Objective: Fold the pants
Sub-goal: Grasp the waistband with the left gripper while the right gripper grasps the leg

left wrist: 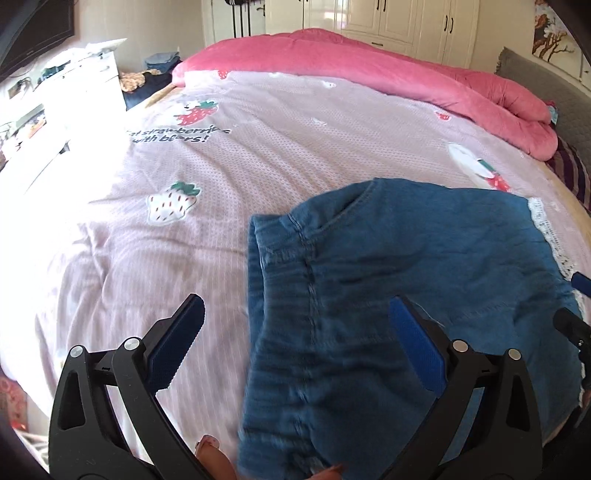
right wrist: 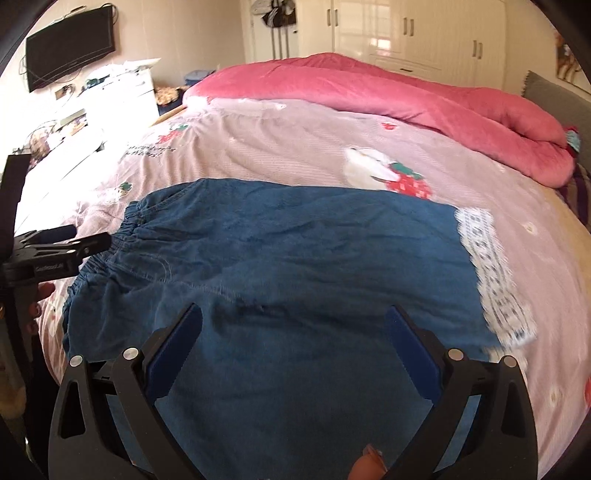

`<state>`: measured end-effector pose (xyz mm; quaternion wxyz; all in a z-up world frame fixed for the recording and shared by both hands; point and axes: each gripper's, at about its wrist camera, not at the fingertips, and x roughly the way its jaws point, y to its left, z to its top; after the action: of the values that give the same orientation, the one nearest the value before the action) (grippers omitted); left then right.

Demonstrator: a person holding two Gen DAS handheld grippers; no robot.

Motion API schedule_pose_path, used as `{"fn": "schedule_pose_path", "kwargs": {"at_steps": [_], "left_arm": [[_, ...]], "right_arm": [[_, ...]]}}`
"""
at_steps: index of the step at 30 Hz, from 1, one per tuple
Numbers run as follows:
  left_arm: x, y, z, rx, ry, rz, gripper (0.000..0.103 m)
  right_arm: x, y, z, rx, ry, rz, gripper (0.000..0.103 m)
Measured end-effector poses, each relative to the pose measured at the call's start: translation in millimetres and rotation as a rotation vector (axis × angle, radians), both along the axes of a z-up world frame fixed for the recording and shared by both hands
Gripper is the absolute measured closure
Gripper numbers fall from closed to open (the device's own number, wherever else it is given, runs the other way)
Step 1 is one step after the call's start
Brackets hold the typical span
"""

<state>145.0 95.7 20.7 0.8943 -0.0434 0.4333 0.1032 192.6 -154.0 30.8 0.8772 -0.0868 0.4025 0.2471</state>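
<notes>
Blue denim pants (right wrist: 295, 251) with an elastic waistband (right wrist: 107, 258) and a white lace hem (right wrist: 495, 280) lie flat across the pink strawberry-print bed cover (right wrist: 295, 147). My right gripper (right wrist: 293, 314) hovers open over the middle of the pants, nothing between its fingers. In the left wrist view the waistband end of the pants (left wrist: 406, 277) lies under my left gripper (left wrist: 297, 306), which is open and straddles the waistband edge. The left gripper also shows in the right wrist view at the waistband's left side (right wrist: 79, 240). The right gripper's tips (left wrist: 576, 299) peek in at the right edge.
A rolled pink quilt (right wrist: 406, 103) lies along the far side of the bed. A white cabinet (left wrist: 85, 96) with clutter stands at the left, a TV (right wrist: 70, 48) hangs on the wall, and wardrobes (right wrist: 406, 33) line the back. A grey headboard (right wrist: 554, 107) is at right.
</notes>
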Motion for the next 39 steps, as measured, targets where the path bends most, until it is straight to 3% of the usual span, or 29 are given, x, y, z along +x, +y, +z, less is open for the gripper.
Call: {"fn": "schedule_pose_path", "kwargs": {"at_steps": [3, 12, 16, 20, 23, 33, 34, 35, 36, 38, 39], "left_arm": [[31.7, 10.9, -10.7, 0.018, 0.051, -0.038, 0.009], [83.9, 22.7, -32.0, 0.044, 0.079, -0.159, 0.009], [95.1, 22.7, -28.6, 0.038, 0.053, -0.198, 0.031], [105.2, 20.3, -33.8, -0.004, 0.06, -0.274, 0.074], [107.3, 20.4, -38.8, -0.033, 0.057, -0.309, 0.093], [92.4, 22.8, -14.4, -0.057, -0.058, -0.354, 0.098], [90.0, 22.5, -11.2, -0.06, -0.067, -0.359, 0.098], [88.1, 22.3, -8.7, -0.063, -0.075, -0.363, 0.098], [86.2, 22.1, -6.3, -0.063, -0.084, -0.366, 0.098], [81.8, 20.5, -1.8, -0.057, -0.1, -0.377, 0.098], [79.6, 19.7, 0.6, -0.053, -0.11, -0.38, 0.098]], "right_arm": [[26.0, 14.8, -4.9, -0.038, 0.015, 0.054, 0.004], [78.7, 48.3, -6.2, -0.079, 0.033, 0.185, 0.004], [101.3, 70.3, -9.4, -0.114, 0.044, 0.25, 0.004], [122.6, 86.5, -15.2, -0.147, 0.048, 0.282, 0.004], [138.2, 97.8, -24.8, -0.196, 0.054, 0.3, 0.004], [161.6, 125.0, -40.0, -0.299, 0.041, 0.396, 0.006], [162.7, 126.8, -39.9, -0.292, 0.046, 0.404, 0.017], [162.9, 127.9, -39.0, -0.275, 0.051, 0.412, 0.041], [161.7, 128.8, -38.3, -0.26, 0.062, 0.421, 0.05], [154.1, 129.9, -36.5, -0.23, 0.085, 0.459, 0.082], [149.5, 129.0, -34.1, -0.217, 0.082, 0.467, 0.09]]}}
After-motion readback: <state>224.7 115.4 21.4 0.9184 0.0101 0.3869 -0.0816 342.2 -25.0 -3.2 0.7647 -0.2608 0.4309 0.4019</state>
